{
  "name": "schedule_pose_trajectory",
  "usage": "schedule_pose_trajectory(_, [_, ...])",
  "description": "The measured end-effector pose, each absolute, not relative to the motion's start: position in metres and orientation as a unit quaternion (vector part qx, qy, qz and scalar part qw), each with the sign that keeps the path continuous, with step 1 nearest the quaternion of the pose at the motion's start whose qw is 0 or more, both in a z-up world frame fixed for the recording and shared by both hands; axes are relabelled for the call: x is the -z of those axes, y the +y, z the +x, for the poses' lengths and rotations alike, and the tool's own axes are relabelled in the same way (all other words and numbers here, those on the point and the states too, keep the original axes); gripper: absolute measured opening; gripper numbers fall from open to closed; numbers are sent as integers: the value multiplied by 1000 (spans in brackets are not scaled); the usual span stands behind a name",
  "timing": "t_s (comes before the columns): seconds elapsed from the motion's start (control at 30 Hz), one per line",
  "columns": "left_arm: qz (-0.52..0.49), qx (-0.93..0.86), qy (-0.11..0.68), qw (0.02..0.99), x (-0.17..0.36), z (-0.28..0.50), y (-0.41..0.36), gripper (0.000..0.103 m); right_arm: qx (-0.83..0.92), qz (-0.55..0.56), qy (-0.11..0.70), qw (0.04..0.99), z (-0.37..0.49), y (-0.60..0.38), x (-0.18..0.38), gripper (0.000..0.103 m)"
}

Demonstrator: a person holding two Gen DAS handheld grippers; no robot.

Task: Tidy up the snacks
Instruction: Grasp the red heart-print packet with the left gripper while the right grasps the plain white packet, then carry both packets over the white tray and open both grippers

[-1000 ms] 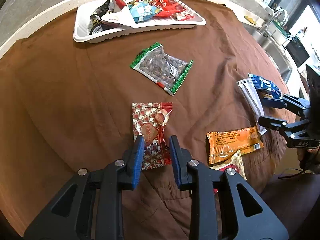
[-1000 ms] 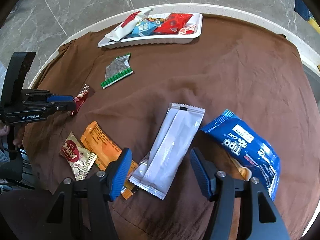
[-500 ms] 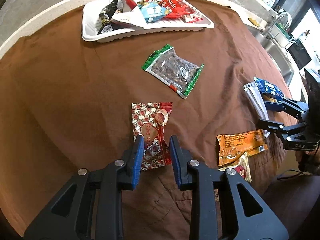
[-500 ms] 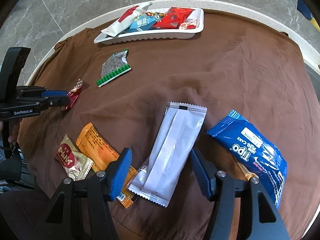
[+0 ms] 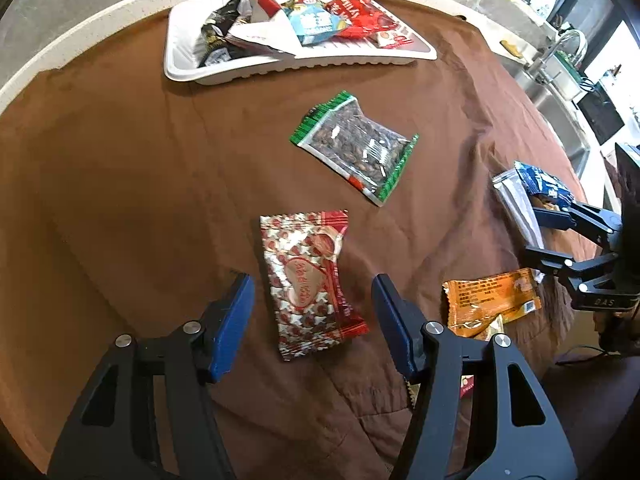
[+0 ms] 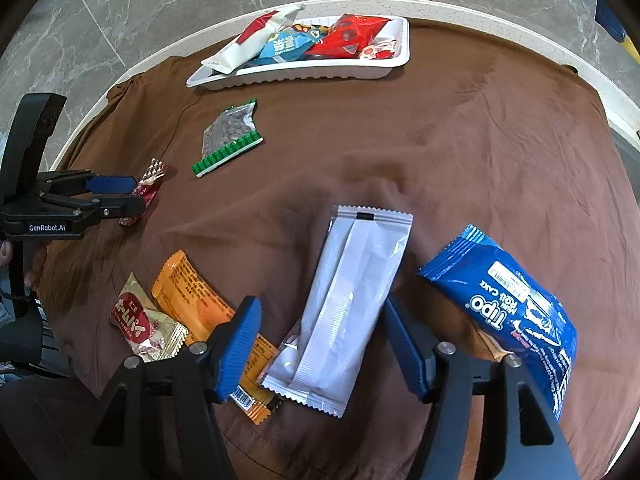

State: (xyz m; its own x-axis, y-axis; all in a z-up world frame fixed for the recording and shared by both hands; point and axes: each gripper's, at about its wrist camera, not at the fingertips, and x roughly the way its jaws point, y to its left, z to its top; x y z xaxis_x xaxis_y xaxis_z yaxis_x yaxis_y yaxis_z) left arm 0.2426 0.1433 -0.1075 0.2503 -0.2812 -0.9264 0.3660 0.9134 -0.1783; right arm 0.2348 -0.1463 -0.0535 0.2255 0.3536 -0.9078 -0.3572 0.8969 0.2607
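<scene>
A round table under a brown cloth [image 5: 120,184]: the left gripper [image 5: 312,316], jaws just opened wide, straddles a red-and-silver candy packet [image 5: 308,280] lying untouched between its fingers. The right gripper [image 6: 320,344] stands half open around the near end of a white wrapper [image 6: 348,304], a blue Tipo pack [image 6: 508,312] at 3 o'clock. At 12 o'clock, beyond a green-edged seed bag [image 5: 356,148], sits the white tray [image 5: 280,70] of snacks

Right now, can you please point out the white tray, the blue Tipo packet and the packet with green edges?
white tray [image 6: 304,76]: right wrist view, on its ribbed front wall.
blue Tipo packet [image 6: 504,300]: right wrist view, on its printed face.
packet with green edges [image 5: 356,146]: left wrist view, on its clear middle.
</scene>
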Motion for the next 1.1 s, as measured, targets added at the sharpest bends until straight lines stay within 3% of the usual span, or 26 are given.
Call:
schedule_pose_trajectory(0.2, [34, 208, 579, 788, 111, 241, 139, 58, -223, -10, 578, 785, 236, -144, 53, 65])
schedule_pose_trajectory(0.27, [25, 210, 580, 787, 111, 242, 141, 58, -219, -22, 575, 788, 236, -143, 53, 55])
schedule_pose_trajectory(0.33, [23, 207, 578, 789, 111, 243, 143, 49, -216, -29, 574, 789, 238, -144, 53, 44])
schedule_pose_trajectory(0.43, [2, 206, 579, 789, 110, 245, 150, 40, -217, -26, 576, 788, 241, -148, 53, 37])
schedule_pose_trajectory(0.63, [-25, 208, 580, 787, 110, 247, 158, 34, -225, -8, 577, 785, 242, -156, 50, 33])
schedule_pose_trajectory(1.1, [-53, 231, 563, 792, 88, 253, 157, 34, -247, 81, 568, 781, 254, -167, 28, 32])
